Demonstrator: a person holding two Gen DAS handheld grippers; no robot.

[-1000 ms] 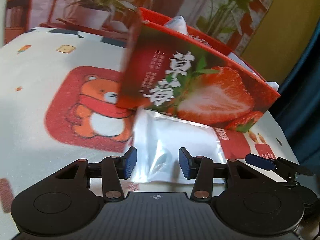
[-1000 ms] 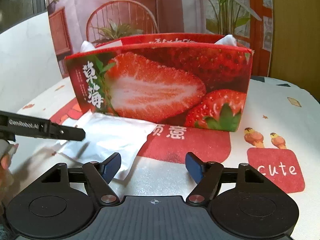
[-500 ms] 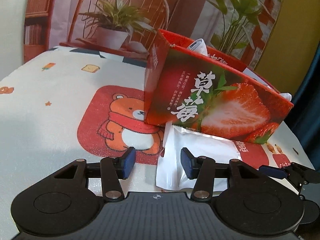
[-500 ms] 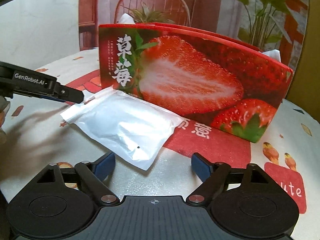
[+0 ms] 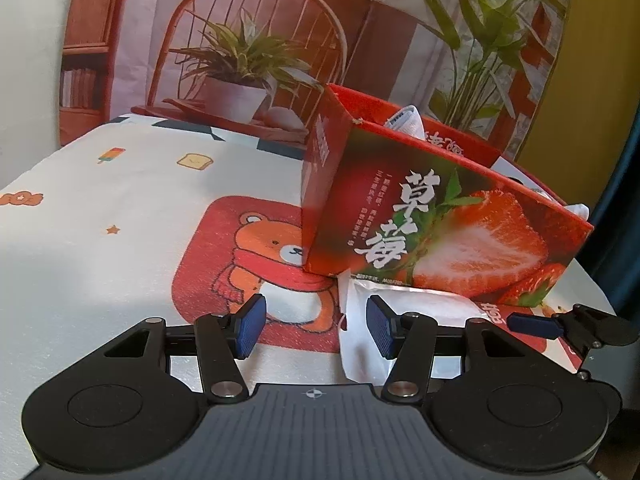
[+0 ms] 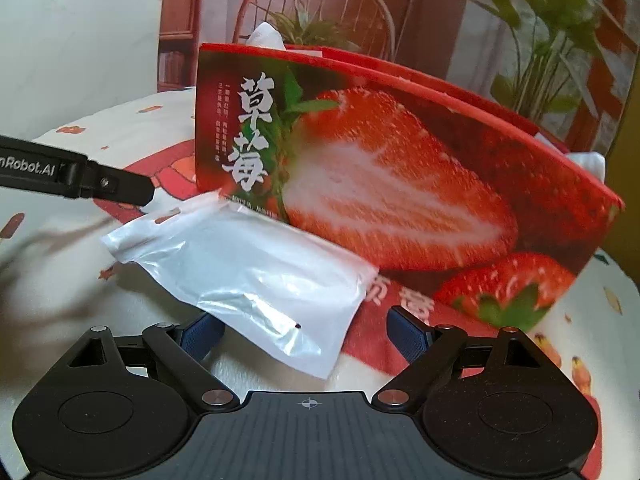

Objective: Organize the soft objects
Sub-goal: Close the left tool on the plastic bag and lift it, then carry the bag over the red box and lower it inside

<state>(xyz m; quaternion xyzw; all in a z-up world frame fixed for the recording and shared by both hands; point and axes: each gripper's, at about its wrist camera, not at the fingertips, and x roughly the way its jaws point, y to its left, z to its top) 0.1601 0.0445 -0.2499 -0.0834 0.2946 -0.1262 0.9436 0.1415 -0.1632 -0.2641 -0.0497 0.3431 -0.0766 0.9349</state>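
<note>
Left wrist view shows the left gripper with its blue-padded fingers spread apart and nothing between them, hovering over a tablecloth printed with a cartoon bear. Just right of the gap, a white plastic pouch lies flat on the cloth, one edge tucked against the base of a red strawberry box. The right-hand finger overlaps the pouch's near corner in the picture; whether it touches is not clear. White soft items poke out of the open top of the box. The tip of the right gripper shows at the far right edge.

From the right wrist view, the right gripper is also wide open and empty. The pouch lies directly ahead of it, its near corner reaching down between the fingers. The box stands just behind the pouch. One finger of the left gripper reaches in from the left, its tip near the pouch's far corner.
</note>
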